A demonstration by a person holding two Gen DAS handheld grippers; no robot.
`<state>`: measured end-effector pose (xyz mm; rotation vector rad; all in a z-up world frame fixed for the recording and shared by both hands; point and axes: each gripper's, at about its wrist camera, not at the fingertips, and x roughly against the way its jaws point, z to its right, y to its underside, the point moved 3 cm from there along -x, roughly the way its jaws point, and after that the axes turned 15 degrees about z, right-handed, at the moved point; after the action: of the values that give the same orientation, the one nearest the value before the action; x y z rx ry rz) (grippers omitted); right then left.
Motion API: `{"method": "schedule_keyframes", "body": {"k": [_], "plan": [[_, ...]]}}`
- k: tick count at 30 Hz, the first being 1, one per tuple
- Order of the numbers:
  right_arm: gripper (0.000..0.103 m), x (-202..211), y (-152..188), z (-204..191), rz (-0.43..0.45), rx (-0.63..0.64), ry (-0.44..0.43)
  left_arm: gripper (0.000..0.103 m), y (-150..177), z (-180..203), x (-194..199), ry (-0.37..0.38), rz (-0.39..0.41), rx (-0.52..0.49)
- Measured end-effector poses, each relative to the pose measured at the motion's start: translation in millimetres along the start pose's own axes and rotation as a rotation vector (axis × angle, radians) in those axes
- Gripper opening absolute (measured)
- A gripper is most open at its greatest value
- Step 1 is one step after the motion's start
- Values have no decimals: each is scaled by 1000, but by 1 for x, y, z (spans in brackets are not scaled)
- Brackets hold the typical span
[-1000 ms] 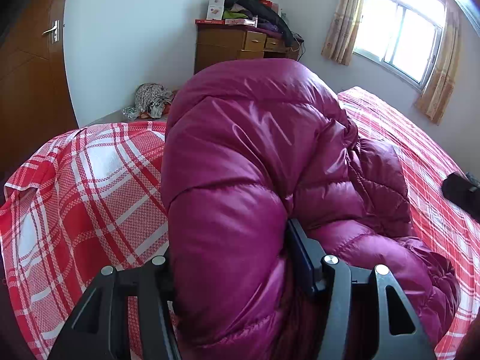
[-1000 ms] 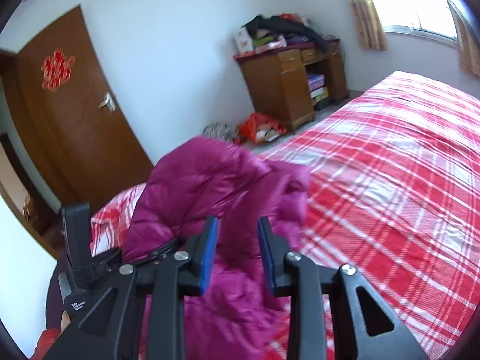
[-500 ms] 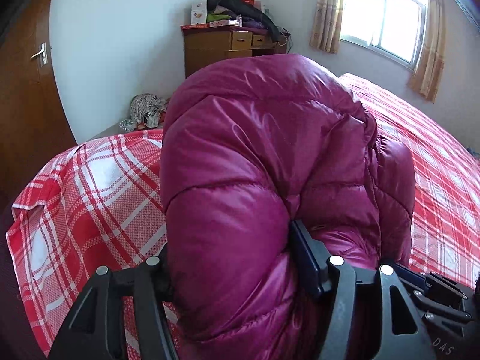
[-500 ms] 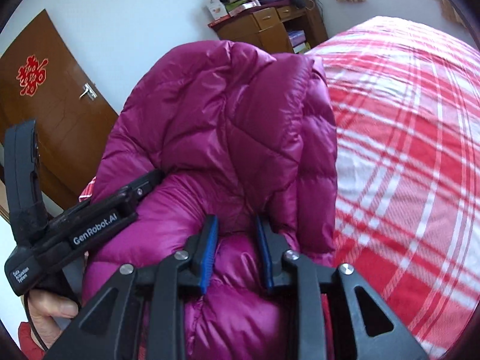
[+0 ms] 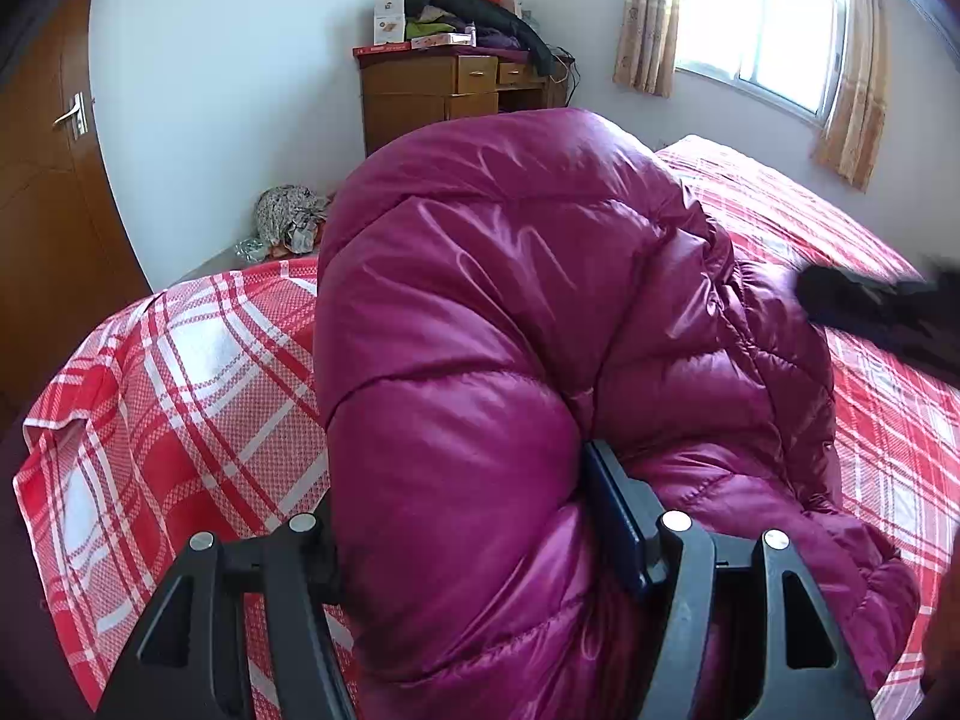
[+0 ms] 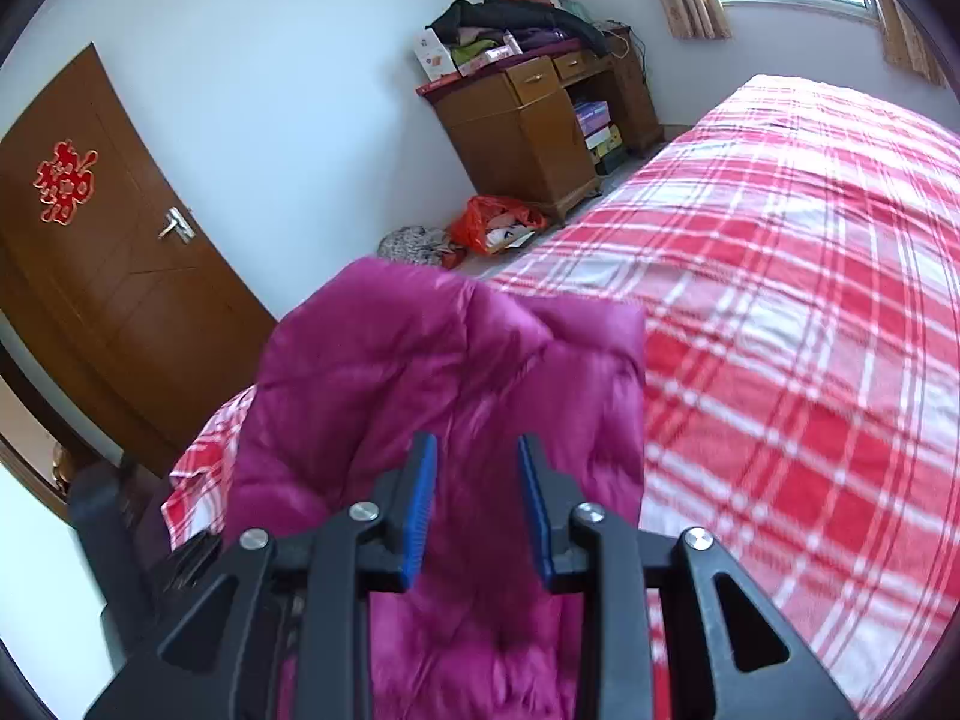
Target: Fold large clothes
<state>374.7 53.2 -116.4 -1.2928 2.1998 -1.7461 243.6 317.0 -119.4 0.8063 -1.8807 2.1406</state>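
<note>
A large magenta puffer jacket (image 5: pixel 510 312) lies bunched on the red and white plaid bed (image 5: pixel 180 396). My left gripper (image 5: pixel 462 480) is shut on a thick fold of the jacket, which bulges up between the fingers and hides the left one. In the right wrist view the jacket (image 6: pixel 432 372) lies near the bed's corner. My right gripper (image 6: pixel 474 480) is open, above the jacket with nothing between its blue pads. The right gripper shows as a blurred dark shape (image 5: pixel 882 312) at the right edge of the left wrist view.
A wooden cabinet (image 6: pixel 528 126) piled with clothes and boxes stands against the far wall. A red bag (image 6: pixel 498 222) and a bundle of cloth (image 5: pixel 288 222) lie on the floor. A brown door (image 6: pixel 96 276) is at the left. A curtained window (image 5: pixel 756 30) is at the right.
My right gripper has pulled back up from the jacket and its jaws have spread a little. The left gripper keeps its hold on the jacket fold.
</note>
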Motion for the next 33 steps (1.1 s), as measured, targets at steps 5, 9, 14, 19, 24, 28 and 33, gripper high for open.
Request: {"method": "schedule_keyframes", "body": {"k": [5,9,14,19,24,28,33], "plan": [[32,-39,9,-1,-66,31,54,67,1,0,-1,6,6,-7],[32,-45,21,5,-73,16,56,67,1,5,-3,1,19,-39],[32,-57,26,10,-99,6,66,67,1,2,-4,26,29,-28],[31,-59,39,11,-67,67,105,66,-13,-11,13,117,36,-12],[31,-58,43,8,-40,86,139,66,-58,-18,24,152,91,-59],[31,-59,43,4,-34,110,152,66,-96,-12,29,214,145,-45],[31,-59,46,3,-29,100,150,64,-122,17,-17,245,71,-52]]}}
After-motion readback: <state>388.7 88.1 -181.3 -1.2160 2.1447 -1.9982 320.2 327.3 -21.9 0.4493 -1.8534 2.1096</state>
